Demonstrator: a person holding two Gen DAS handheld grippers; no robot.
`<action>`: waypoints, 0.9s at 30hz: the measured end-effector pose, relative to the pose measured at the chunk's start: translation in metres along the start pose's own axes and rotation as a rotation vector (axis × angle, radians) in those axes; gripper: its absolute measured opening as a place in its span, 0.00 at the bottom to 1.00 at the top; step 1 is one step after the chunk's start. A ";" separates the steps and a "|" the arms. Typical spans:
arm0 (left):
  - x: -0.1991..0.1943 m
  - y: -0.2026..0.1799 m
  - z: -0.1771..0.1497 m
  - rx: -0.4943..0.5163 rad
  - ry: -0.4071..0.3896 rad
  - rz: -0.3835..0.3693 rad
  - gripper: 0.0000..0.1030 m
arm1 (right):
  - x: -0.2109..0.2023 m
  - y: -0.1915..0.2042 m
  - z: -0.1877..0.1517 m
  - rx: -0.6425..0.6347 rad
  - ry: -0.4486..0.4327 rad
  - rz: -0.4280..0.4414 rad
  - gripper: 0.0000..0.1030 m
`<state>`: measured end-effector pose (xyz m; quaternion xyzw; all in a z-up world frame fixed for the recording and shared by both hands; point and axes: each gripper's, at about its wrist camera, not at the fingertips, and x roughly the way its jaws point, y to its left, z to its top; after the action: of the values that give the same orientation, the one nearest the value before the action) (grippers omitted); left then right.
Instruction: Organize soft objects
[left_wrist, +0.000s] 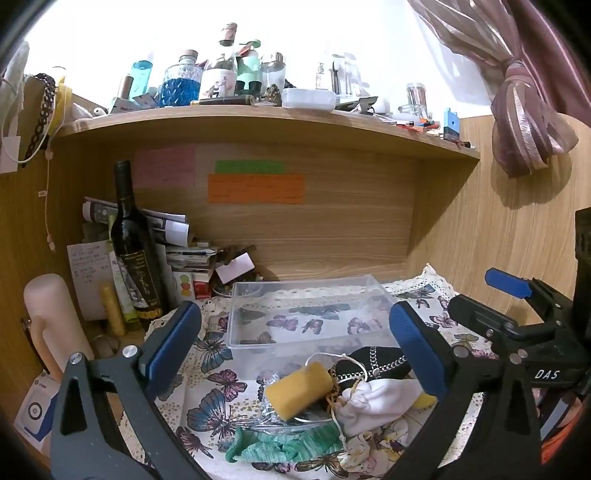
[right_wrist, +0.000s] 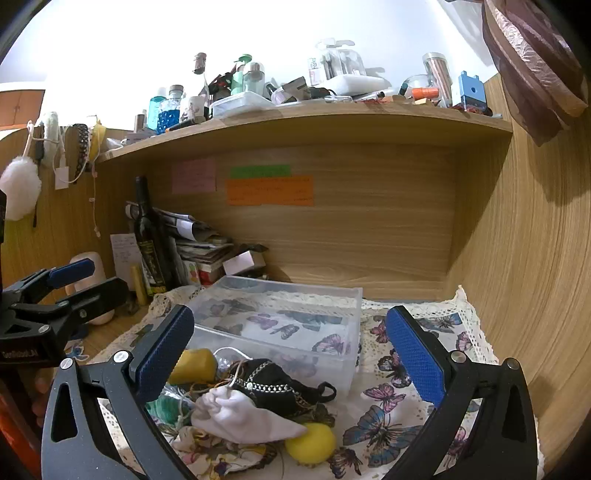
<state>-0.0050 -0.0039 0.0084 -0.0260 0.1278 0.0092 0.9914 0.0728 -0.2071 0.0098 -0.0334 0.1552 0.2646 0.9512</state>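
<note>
A pile of soft things lies on the butterfly cloth (left_wrist: 214, 384) in front of a clear plastic box (left_wrist: 306, 314): a yellow sponge cylinder (left_wrist: 299, 389), a white drawstring pouch (left_wrist: 376, 404), a black chain-trimmed pouch (left_wrist: 373, 363) and a green knit piece (left_wrist: 284, 448). My left gripper (left_wrist: 295, 350) is open above the pile, holding nothing. In the right wrist view the white pouch (right_wrist: 243, 415), black pouch (right_wrist: 273, 384), sponge cylinder (right_wrist: 195, 365) and a yellow sponge ball (right_wrist: 310, 443) lie below my open, empty right gripper (right_wrist: 291, 354). The box (right_wrist: 280, 321) holds nothing.
A dark wine bottle (left_wrist: 133, 251), stacked papers (left_wrist: 177, 243) and a pale pink container (left_wrist: 51, 317) stand at the left of the desk nook. A cluttered shelf (left_wrist: 258, 118) runs overhead. Wooden walls close the back and right (right_wrist: 524, 277).
</note>
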 end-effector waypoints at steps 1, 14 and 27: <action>0.000 -0.001 0.000 0.001 0.001 -0.002 1.00 | 0.000 0.000 0.000 0.000 0.000 0.000 1.00; 0.001 -0.001 -0.002 0.001 0.000 -0.003 1.00 | -0.001 0.003 -0.001 -0.006 -0.009 0.003 1.00; 0.002 -0.003 -0.002 0.003 -0.001 -0.003 1.00 | -0.002 0.002 -0.001 0.003 -0.015 0.016 1.00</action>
<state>-0.0030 -0.0066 0.0061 -0.0248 0.1273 0.0075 0.9915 0.0694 -0.2063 0.0101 -0.0286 0.1488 0.2723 0.9502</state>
